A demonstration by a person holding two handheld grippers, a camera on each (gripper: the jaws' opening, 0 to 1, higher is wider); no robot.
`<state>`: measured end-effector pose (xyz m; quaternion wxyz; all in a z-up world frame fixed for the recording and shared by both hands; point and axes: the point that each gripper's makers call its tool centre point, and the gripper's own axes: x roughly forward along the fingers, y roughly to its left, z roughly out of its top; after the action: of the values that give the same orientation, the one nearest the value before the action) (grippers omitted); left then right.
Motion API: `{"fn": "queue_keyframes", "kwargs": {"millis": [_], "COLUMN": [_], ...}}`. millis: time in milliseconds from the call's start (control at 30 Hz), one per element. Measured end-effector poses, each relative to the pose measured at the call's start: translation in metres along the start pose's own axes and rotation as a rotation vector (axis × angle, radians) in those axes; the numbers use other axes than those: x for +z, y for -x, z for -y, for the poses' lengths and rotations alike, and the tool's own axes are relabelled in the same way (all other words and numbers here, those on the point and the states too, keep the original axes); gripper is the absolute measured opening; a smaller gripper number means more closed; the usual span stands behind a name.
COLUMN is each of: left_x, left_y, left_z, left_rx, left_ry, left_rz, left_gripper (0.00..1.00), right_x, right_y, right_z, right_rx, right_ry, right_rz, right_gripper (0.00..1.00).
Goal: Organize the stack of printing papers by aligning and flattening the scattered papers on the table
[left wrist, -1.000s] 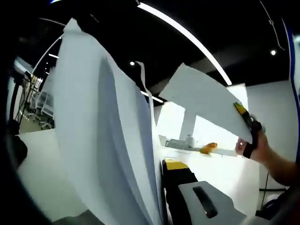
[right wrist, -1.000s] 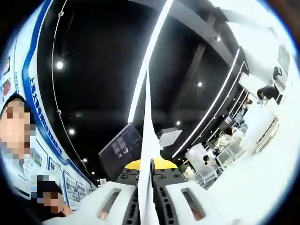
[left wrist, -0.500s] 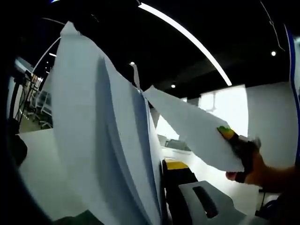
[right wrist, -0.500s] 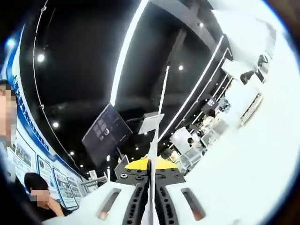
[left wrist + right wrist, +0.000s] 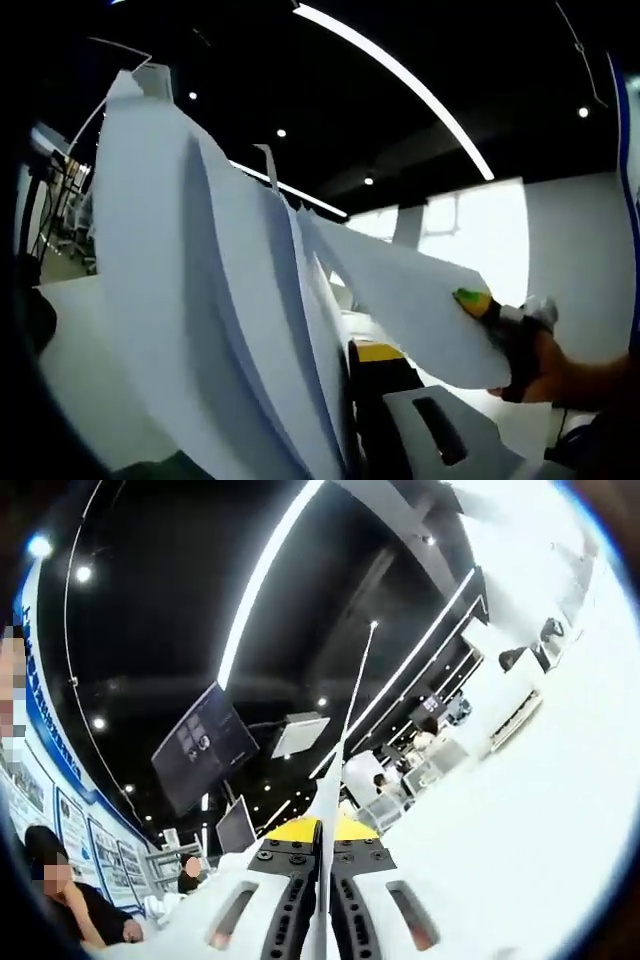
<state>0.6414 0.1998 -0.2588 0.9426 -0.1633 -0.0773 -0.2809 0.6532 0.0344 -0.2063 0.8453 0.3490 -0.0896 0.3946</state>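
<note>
Overhead, both tools hold paper aloft: the left tool point(image 5: 345, 420) is clamped on the fanned papers point(image 5: 210, 300), and the right tool point(image 5: 320, 880) is pinched on a single sheet point(image 5: 328, 810).

Fanned papers point(image 5: 200, 300) block the left; right open.

A large indoor hall with a black ceiling point(image 5: 420, 60). In the left gripper view, a long white light strip point(image 5: 400, 80) runs diagonally across the upper centre, with small round spotlights point(image 5: 281, 132) nearby. A bright window point(image 5: 475, 225) glows at centre right beside a pale wall point(image 5: 575, 250). In the right gripper view, a dark hanging screen point(image 5: 200, 745) sits left of centre, poster boards point(image 5: 75, 825) line the lower left, and white desks point(image 5: 510, 695) stretch along the right.
</note>
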Motion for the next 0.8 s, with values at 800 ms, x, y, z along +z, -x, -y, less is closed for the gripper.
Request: {"fn": "queue_keyframes", "kwargs": {"millis": [800], "left_x": [0.000], "left_y": [0.000], "left_z": [0.000], "left_rx": [-0.001], "left_ry": [-0.003], "left_rz": [-0.001], "left_gripper": [0.10], "right_x": [-0.024], "right_y": [0.006], "right_z": [0.011], "right_rx": [-0.052], "right_ry": [-0.015], "right_rz": [-0.045], "right_gripper": [0.00]}}
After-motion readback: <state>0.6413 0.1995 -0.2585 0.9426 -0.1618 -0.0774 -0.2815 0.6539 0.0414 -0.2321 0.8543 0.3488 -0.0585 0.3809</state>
